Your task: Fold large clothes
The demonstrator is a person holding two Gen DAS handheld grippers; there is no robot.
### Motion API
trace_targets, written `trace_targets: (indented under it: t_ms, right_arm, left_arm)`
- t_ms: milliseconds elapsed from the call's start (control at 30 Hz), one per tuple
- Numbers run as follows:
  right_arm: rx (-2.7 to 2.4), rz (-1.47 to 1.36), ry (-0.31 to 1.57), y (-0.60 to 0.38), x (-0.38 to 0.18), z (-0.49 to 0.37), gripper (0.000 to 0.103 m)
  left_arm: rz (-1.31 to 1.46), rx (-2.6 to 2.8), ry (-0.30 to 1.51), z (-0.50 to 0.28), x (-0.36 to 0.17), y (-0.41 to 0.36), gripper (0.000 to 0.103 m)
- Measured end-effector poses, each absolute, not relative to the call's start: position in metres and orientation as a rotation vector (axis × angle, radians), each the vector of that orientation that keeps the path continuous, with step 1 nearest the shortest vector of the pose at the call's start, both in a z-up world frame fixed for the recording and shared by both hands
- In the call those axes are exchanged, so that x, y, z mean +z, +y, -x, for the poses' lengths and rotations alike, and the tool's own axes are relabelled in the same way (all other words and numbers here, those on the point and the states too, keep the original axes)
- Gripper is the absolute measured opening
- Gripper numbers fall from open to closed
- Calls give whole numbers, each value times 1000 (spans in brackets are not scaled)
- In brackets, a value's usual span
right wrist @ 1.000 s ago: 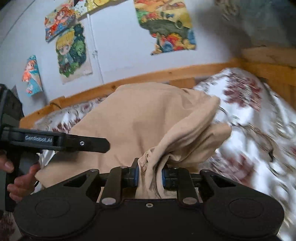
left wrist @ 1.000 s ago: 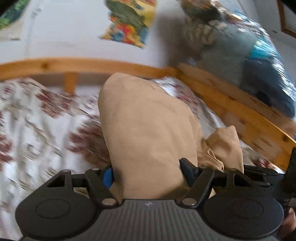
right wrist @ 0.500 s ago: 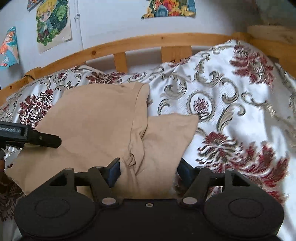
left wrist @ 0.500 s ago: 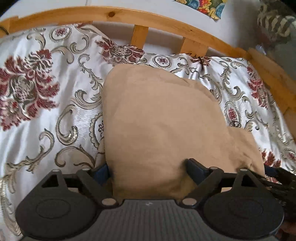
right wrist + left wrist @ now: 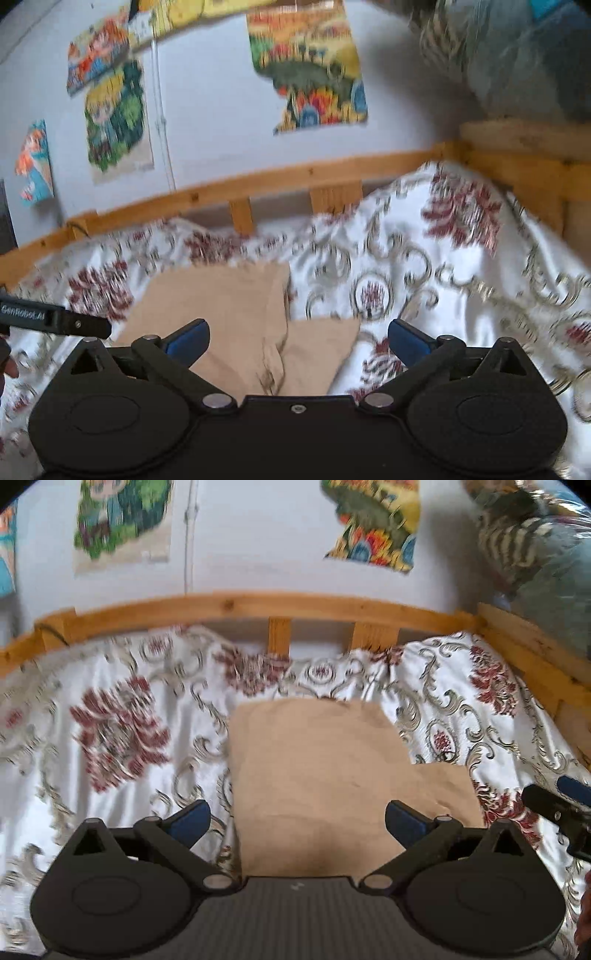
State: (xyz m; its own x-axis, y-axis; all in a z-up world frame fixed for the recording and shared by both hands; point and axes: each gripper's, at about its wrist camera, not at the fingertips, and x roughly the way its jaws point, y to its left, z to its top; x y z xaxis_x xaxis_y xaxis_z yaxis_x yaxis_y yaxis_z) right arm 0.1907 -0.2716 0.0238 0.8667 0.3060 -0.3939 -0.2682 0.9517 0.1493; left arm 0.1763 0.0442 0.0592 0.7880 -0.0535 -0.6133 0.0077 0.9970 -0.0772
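A tan garment point(image 5: 317, 775) lies folded flat on the floral bedspread point(image 5: 110, 738). In the right wrist view the garment point(image 5: 236, 317) shows a sleeve flap to its right. My left gripper point(image 5: 297, 818) is open and empty, just above the garment's near edge. My right gripper point(image 5: 297, 338) is open and empty over the garment's near right part. The left gripper's finger point(image 5: 55, 319) shows at the left of the right wrist view. The right gripper's finger point(image 5: 554, 805) shows at the right of the left wrist view.
A wooden bed rail point(image 5: 258, 605) runs along the far side and a second rail point(image 5: 535, 657) along the right. Posters point(image 5: 306, 70) hang on the white wall. A pile of bagged bedding point(image 5: 535, 554) sits beyond the right corner.
Both grippers let go of the garment and opened wide. They pulled back and tilted up. The garment now lies flat on the bedspread.
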Motion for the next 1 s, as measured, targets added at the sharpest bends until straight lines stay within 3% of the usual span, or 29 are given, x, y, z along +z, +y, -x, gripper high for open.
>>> trace_targets:
  t_ms: [300, 700, 1000]
  right_arm:
    - [299, -55, 345, -268, 55, -121, 102]
    - [232, -91, 374, -279, 47, -41, 102]
    - [227, -76, 457, -273, 34, -39, 102]
  left_arm:
    - [46, -44, 559, -105, 90, 44, 102]
    - [88, -69, 620, -36, 34, 52, 102]
    - [71, -48, 620, -34, 32, 51, 102]
